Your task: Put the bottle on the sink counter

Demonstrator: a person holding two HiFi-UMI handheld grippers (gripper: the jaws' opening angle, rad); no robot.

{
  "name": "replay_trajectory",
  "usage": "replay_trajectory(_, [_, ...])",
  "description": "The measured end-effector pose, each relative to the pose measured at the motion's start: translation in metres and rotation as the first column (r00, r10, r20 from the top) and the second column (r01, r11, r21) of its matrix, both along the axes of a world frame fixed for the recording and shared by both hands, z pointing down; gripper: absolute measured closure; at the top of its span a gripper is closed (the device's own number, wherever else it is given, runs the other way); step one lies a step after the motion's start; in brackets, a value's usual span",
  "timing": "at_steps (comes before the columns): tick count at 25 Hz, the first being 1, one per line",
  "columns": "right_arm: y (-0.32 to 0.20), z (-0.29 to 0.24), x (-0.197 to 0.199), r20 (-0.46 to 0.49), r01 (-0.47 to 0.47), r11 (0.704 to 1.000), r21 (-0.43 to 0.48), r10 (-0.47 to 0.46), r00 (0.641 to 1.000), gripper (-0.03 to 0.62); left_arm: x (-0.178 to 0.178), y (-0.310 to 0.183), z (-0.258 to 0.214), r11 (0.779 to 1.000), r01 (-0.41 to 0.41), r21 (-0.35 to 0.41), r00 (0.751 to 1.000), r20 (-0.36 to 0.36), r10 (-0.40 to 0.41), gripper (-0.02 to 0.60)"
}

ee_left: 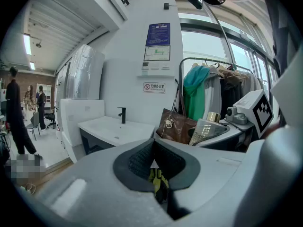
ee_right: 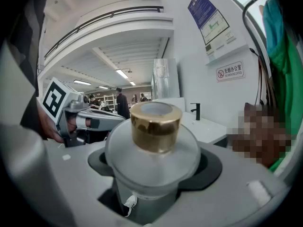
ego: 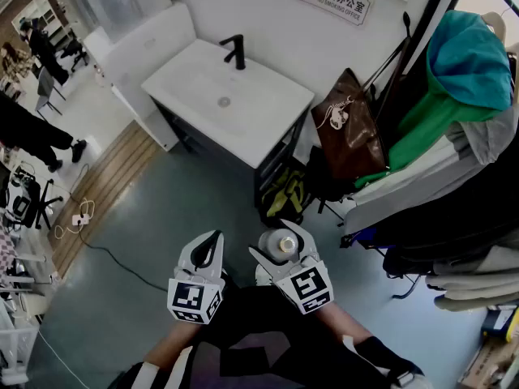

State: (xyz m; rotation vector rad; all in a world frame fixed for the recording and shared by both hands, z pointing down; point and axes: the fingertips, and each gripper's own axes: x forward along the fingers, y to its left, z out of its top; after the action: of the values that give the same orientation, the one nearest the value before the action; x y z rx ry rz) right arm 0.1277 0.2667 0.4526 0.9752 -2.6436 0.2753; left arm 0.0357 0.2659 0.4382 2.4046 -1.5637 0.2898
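A frosted bottle [ego: 281, 244] with a gold cap [ee_right: 155, 126] stands upright between the jaws of my right gripper [ego: 281, 250], which is shut on its body. The same bottle [ee_left: 208, 129] shows at the right of the left gripper view. My left gripper [ego: 205, 254] hangs beside it, to the left, shut with nothing between its pads. The white sink counter [ego: 203, 83] with a black tap [ego: 235, 51] stands ahead against the wall, well beyond both grippers, and shows in the gripper views as the sink counter [ee_left: 113, 129] and the sink counter [ee_right: 208, 126].
A brown bag [ego: 349, 128] hangs right of the sink, next to a rack of clothes [ego: 462, 96]. A yellow-green bag [ego: 284, 193] lies on the floor by the cabinet. A cable [ego: 89, 241] runs across the floor at left. People [ego: 36, 43] stand far left.
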Motion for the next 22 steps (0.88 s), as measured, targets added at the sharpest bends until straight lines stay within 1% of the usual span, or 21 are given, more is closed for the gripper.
replay_trajectory(13, [-0.016, -0.002, -0.006, 0.003, -0.012, 1.000, -0.002, 0.012, 1.000, 0.244, -0.003, -0.016, 0.002, 1.000, -0.022, 0.000, 1.000, -0.003, 0.022, 0.578])
replay_trajectory(22, [-0.036, -0.008, -0.030, -0.020, -0.016, 1.000, 0.014, 0.016, 1.000, 0.244, -0.024, -0.037, 0.001, 0.999, -0.034, 0.009, 0.999, -0.018, 0.035, 0.579])
